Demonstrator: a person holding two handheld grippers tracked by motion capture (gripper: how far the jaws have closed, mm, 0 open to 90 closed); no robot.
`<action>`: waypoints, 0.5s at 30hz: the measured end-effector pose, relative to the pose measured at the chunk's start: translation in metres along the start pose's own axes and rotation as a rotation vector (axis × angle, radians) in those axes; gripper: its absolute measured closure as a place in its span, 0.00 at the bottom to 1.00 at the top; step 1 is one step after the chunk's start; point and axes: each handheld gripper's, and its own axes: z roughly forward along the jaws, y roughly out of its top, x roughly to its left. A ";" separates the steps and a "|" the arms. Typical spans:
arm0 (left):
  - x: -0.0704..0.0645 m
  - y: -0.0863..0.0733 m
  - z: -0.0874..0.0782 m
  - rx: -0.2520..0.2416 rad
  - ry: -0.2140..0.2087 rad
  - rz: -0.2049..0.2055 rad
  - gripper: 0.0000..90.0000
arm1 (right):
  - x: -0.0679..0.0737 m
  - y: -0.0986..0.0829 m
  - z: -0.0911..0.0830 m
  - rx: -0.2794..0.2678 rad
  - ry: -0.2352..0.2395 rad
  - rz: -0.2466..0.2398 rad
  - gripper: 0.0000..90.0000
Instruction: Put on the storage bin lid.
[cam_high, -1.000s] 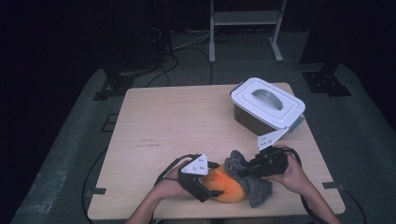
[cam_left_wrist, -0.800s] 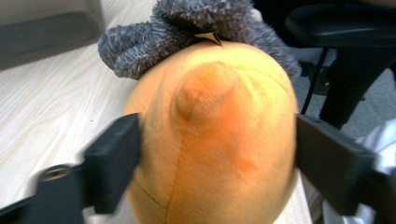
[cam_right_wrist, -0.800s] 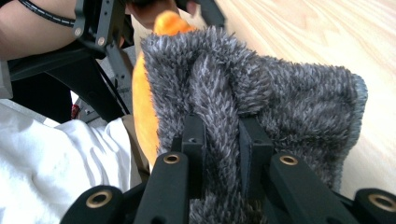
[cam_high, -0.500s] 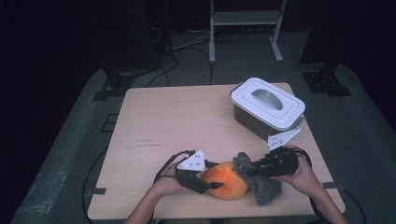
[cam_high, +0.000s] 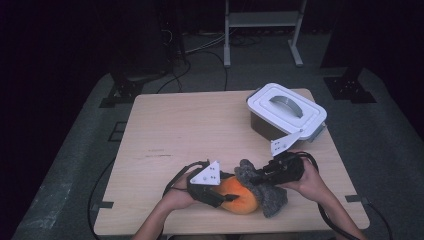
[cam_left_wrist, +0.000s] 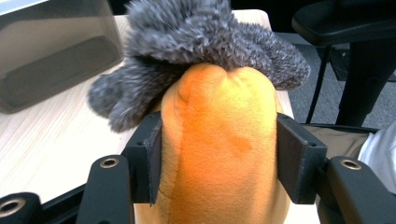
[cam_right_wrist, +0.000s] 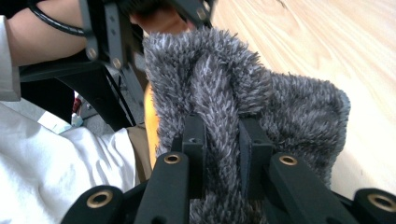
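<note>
shifted rightward, right hand-held gripper (cam_right_wrist: 217, 140) pinches grey fur (cam_right_wrist: 243, 93); left hand-held gripper (cam_left_wrist: 217, 154) clamps orange plush (cam_left_wrist: 219, 140).

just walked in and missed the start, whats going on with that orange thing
A person works at the near edge of a wooden table with a gripper in each hand. The left gripper is clamped on an orange plush toy, and the right gripper pinches the grey fuzzy fabric draped over the toy's end. A lidded white container sits apart at the far right.
</note>
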 end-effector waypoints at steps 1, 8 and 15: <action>0.000 0.000 0.000 0.000 0.000 0.000 0.46 | 0.000 0.000 0.000 0.000 0.000 0.000 0.84; 0.000 0.004 0.003 0.005 -0.003 0.000 0.45 | -0.004 -0.018 -0.010 0.009 -0.035 0.040 0.83; 0.002 -0.004 0.004 0.000 -0.017 0.001 0.43 | -0.004 -0.020 -0.007 0.019 -0.037 0.039 0.83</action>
